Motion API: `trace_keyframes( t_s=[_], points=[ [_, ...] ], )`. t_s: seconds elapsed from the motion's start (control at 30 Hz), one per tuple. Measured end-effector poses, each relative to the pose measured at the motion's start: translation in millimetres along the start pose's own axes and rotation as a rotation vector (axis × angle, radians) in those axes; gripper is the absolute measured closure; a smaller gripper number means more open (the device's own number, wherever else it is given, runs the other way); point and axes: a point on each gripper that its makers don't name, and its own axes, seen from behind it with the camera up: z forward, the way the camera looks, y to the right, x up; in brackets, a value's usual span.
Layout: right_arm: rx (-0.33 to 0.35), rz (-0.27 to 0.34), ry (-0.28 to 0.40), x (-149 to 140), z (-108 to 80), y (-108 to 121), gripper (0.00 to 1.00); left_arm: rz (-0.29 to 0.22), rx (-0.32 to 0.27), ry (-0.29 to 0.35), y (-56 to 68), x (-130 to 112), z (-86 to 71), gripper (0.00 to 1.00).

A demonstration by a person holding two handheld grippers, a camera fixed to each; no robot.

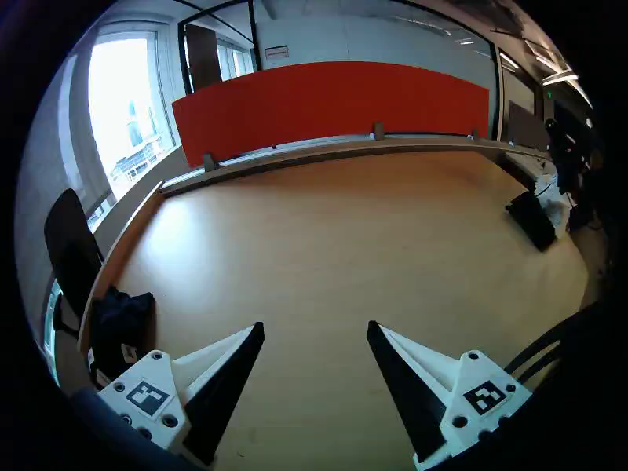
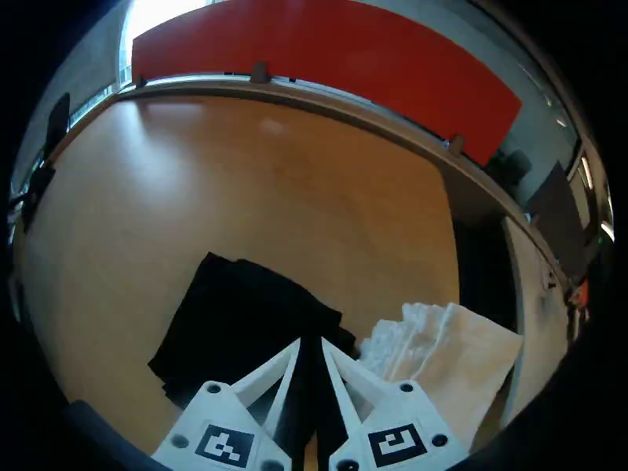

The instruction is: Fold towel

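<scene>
the black towel (image 2: 235, 322) lies on the wooden tabletop (image 2: 196, 180), close in under the right hand-held gripper (image 2: 312, 341). it is a rumpled dark slab with a few layered edges showing at its near left corner, so it may already be doubled over in part, but its outline is uneven and i would not call it a tidy fold. just beside it on the right, touching or nearly so, sits a pale cream heap of cloth (image 2: 463, 353), bunched and ridged on its left side

the right hand-held gripper has its fingers drawn together to a thin slit, the tips over the towel's near right edge. whether any cloth is pinched in that slit i cannot tell, since the inner faces are as dark as the towel

the left hand-held gripper (image 1: 315, 325) is spread wide with nothing between its fingers, looking out over bare tabletop toward a red partition (image 1: 330, 98) along the far edge. a dark chair (image 1: 71, 243) and a dark bag (image 1: 122, 322) sit off to one side

my judgement: the task is at or near its start. no clean fold is visible, the left gripper has no hold on the towel, and it would need to come to the cloth. taking the corners, carrying them over and squaring the edges looks to be ahead
</scene>
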Motion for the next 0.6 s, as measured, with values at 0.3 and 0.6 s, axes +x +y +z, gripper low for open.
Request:
trace_keyframes(
  t_s=[0.3,0.6],
  points=[
    [-0.026,0.008,0.007,-1,-4.4,4,0.51,0.002,-0.004,0.003,1.8,0,0.4,0.02],
    [-0.022,0.047,0.039,4,-13.0,-1,0.19,0.0,-0.008,0.008,2.9,1,0.7,0.02]
  ],
)
